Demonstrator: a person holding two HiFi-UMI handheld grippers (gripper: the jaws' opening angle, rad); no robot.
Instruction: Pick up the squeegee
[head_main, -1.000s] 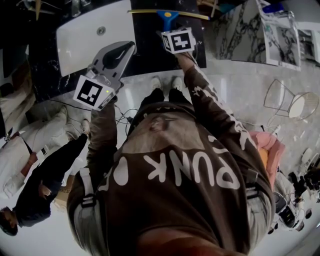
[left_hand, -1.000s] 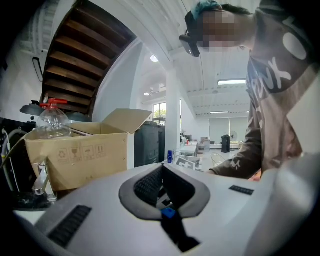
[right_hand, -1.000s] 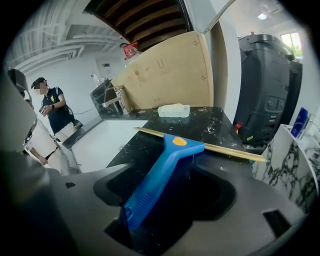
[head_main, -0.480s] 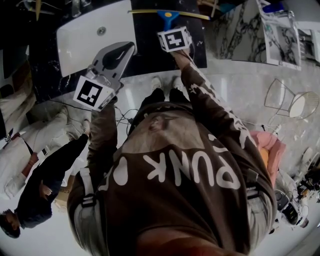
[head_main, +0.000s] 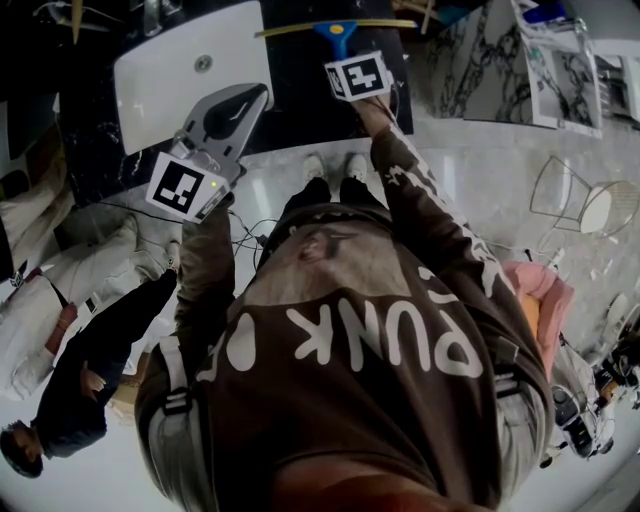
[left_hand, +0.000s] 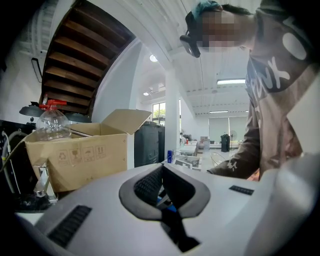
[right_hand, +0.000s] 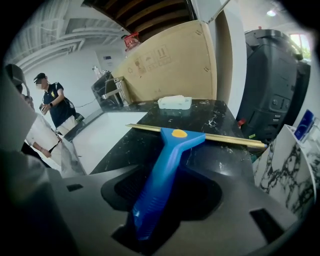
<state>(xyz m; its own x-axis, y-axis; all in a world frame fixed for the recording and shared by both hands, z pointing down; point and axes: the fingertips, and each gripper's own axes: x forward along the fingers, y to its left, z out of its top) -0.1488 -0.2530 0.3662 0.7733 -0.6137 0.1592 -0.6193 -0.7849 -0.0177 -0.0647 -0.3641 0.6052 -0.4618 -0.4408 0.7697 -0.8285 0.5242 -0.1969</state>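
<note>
The squeegee (head_main: 337, 30) has a blue handle and a yellow blade and lies on the black marble countertop (right_hand: 215, 117). In the right gripper view its handle (right_hand: 167, 155) runs back between the jaws of my right gripper (right_hand: 160, 200). The jaws are closing. The handle rests against the left pad, and a dark gap shows at the right pad. In the head view my right gripper (head_main: 345, 50) sits just below the blade, under its marker cube. My left gripper (head_main: 250, 98) hovers shut and empty near the white sink (head_main: 170, 70), with its pads (left_hand: 162, 172) meeting.
A cardboard box (right_hand: 170, 65) stands at the back of the counter, with a white dish (right_hand: 174, 102) before it. A spray bottle (left_hand: 52, 122) sits by the box. A black bin (right_hand: 275, 85) is right of the counter. People stand at the left (head_main: 70, 330). A wire chair (head_main: 580, 205) is right.
The squeegee's blade has tilted on the counter: its left end dropped and its right end rose. The right gripper shifted slightly. The left gripper has kept still.
</note>
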